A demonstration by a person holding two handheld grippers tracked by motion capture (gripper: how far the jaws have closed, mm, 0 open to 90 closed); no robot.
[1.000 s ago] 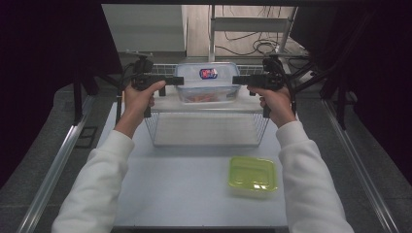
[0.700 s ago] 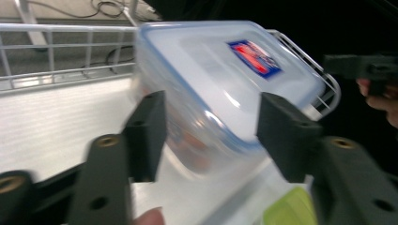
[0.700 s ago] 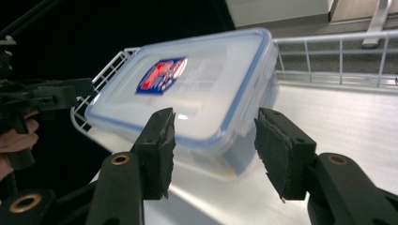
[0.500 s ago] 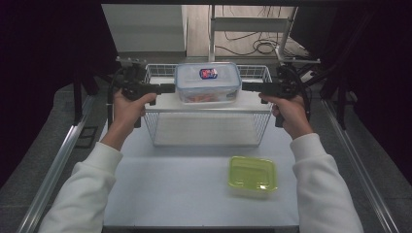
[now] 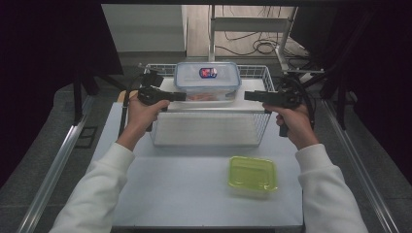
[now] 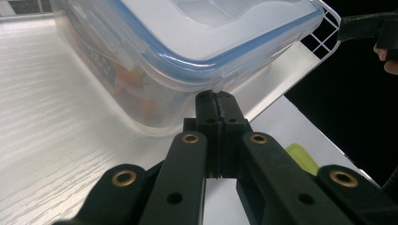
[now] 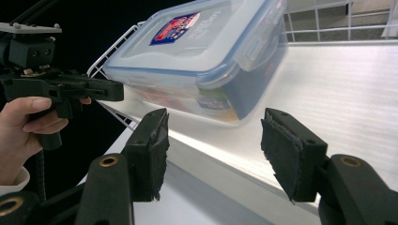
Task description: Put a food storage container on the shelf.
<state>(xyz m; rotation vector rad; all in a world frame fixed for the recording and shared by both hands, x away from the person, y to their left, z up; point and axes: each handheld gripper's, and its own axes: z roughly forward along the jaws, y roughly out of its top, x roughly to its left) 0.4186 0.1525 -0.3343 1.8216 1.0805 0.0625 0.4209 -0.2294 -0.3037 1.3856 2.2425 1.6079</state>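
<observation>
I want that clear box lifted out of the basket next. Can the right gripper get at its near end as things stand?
Probably yes. The right gripper has just been opening, nothing between its pads, and it faces the clear box across bare shelf. The basket wire stands off to the sides; the left gripper, shut, sits at the opposite end.
</observation>
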